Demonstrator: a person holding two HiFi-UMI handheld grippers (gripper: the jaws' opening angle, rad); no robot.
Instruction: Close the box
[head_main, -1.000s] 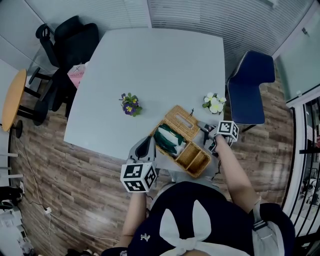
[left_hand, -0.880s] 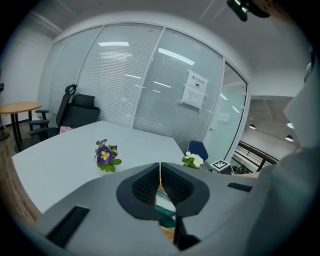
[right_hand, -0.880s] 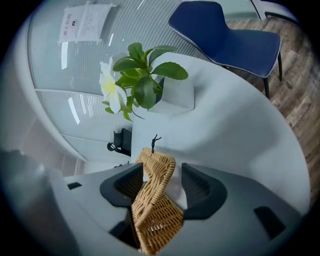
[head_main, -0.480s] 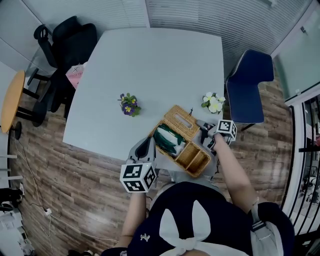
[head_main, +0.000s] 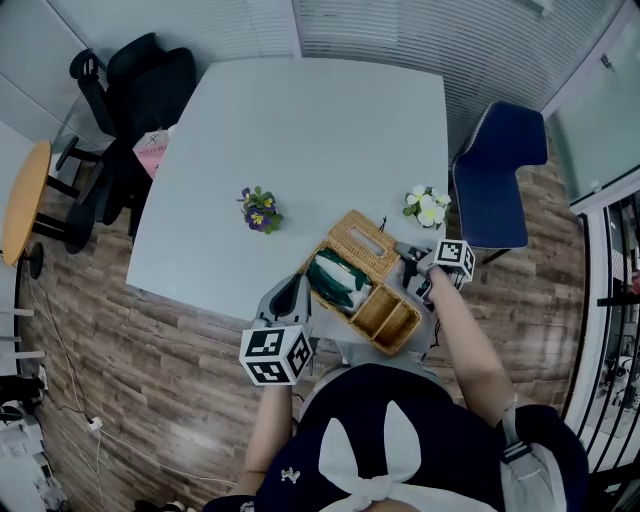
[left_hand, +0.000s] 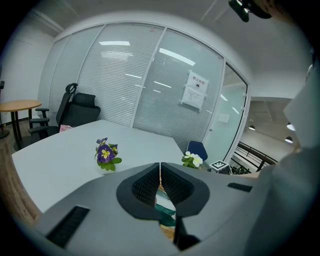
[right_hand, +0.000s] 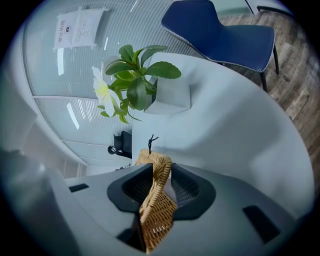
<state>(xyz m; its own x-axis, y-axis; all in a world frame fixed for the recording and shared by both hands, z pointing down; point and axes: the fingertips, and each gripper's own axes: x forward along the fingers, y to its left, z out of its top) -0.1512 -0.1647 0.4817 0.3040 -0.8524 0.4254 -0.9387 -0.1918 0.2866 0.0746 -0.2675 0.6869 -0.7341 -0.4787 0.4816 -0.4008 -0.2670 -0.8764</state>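
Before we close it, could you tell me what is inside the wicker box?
The wicker box holds a dark green item in one section; the other shows only wicker. Anything beneath it is covered.

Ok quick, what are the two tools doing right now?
Left tool: closed, nothing seen between its jaws.
Right tool: closing on the wicker lid, which sits between its jaws.

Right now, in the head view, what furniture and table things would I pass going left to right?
Round orange wooden side table → black office chair → purple potted flowers → open woven wicker box → white potted flowers → blue padded chair.
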